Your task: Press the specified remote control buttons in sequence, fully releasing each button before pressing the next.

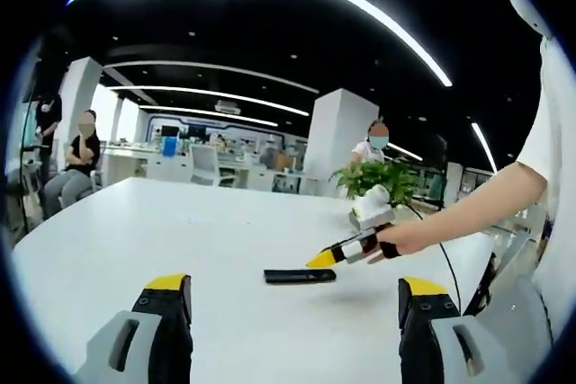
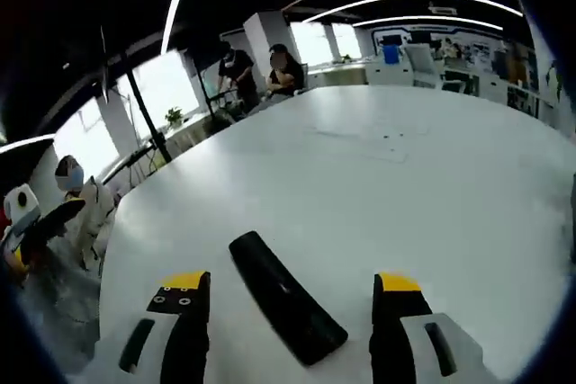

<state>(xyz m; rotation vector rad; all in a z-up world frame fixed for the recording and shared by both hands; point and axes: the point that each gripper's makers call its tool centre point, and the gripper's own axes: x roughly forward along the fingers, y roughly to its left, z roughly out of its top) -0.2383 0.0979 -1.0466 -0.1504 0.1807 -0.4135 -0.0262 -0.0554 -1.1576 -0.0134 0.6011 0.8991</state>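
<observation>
- Remote control (image 2: 286, 310): a black, elongated unit lying flat on the white table (image 2: 432, 186). In the left gripper view it sits mid-table (image 1: 300, 275), well ahead of that camera.
- Right gripper (image 2: 292, 290): its jaws stand wide apart, one on each side of the remote, holding nothing. In the right gripper view the remote lies between and just ahead of the yellow-tipped fingers (image 2: 185, 283), its long axis running diagonally from upper left to lower right across the gap.
- In the left gripper view the right gripper (image 1: 346, 251) comes in from the right in a person's hand (image 1: 407, 238), its yellow tip just above the remote's right end. Contact cannot be confirmed; it appears to hover.
- Left gripper (image 1: 292, 290): jaws spread wide, empty, well back from the remote.
- Judgement: the right gripper is clearly the nearer; the coming press depends on lowering one fingertip onto the remote's upper face. Individual buttons are too small to make out.
- A potted plant (image 1: 376, 182) stands beyond the remote.
</observation>
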